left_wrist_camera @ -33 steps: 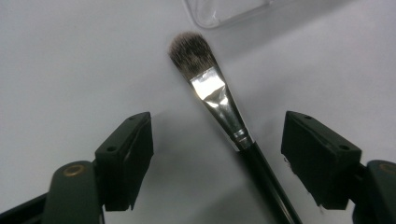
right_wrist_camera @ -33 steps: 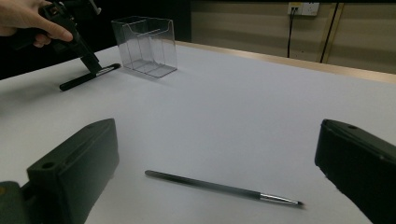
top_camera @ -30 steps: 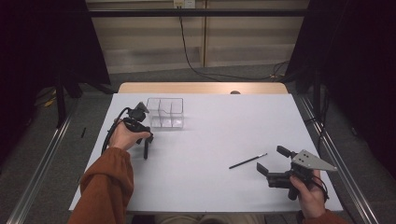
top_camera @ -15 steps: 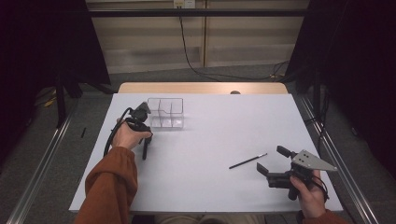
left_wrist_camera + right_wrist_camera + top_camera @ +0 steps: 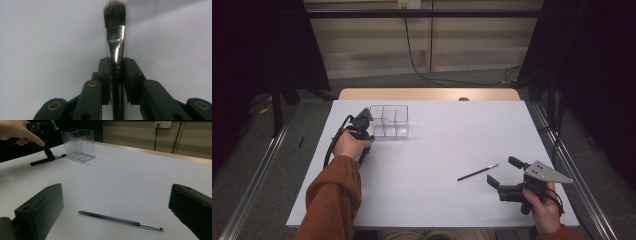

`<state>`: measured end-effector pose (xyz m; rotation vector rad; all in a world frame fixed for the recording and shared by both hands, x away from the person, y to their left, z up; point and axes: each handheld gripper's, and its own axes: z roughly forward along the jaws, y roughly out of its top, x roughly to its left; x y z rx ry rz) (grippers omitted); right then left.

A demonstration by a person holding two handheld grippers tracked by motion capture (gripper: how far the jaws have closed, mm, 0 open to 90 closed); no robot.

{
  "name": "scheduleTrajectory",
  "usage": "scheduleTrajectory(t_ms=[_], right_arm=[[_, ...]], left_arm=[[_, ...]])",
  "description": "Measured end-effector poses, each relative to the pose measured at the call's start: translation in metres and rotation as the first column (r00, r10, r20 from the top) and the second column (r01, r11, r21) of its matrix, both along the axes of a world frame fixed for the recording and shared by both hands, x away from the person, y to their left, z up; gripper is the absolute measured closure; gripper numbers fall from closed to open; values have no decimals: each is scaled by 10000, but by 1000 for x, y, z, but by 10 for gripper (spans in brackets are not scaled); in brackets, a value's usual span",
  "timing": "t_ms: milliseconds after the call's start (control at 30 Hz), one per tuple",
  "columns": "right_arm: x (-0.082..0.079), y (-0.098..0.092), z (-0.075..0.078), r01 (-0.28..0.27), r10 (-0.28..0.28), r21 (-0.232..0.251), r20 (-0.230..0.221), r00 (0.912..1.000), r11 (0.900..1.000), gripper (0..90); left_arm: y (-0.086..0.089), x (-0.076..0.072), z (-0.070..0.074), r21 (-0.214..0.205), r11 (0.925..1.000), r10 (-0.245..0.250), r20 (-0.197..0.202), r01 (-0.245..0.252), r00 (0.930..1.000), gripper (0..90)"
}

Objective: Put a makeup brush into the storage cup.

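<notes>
Black jaws of my left gripper point(image 5: 117, 65) have just been closing and now pinch the flat brush point(image 5: 115, 37) at its silver ferrule, dark bristles upward in frame, beside the clear organizer point(image 5: 389, 120) at upper left of the white counter point(image 5: 447, 200), so I judge it ready to lift.

Left tool point(image 5: 362, 131) beside clear divided box point(image 5: 389, 121), thin brush point(image 5: 477, 172) near right tool point(image 5: 503, 175), seemingly agape.
</notes>
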<state>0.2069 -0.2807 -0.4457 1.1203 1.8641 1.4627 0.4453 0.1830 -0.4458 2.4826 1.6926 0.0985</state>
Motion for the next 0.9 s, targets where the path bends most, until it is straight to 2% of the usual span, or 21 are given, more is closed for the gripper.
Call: scheduleTrajectory(t_ms=[367, 467, 700, 900], right_arm=[[0, -1, 0, 28, -28, 20, -22, 10000, 10000, 0], [0, -1, 0, 29, -29, 23, -31, 10000, 10000, 0], [0, -1, 0, 66, -66, 14, -30, 10000, 10000, 0], [0, -1, 0, 71, -71, 2, -29, 10000, 10000, 0]], left_arm=[[1, 1, 1, -37, 9994, 333, -26, -333, 9994, 787], [3, 1, 1, -206, 9991, 377, -43, -377, 9993, 789], [7, -2, 2, -267, 9988, 416, 146, -412, 9990, 793], [19, -4, 5, -668, 9956, 682, 359, -657, 9970, 793]])
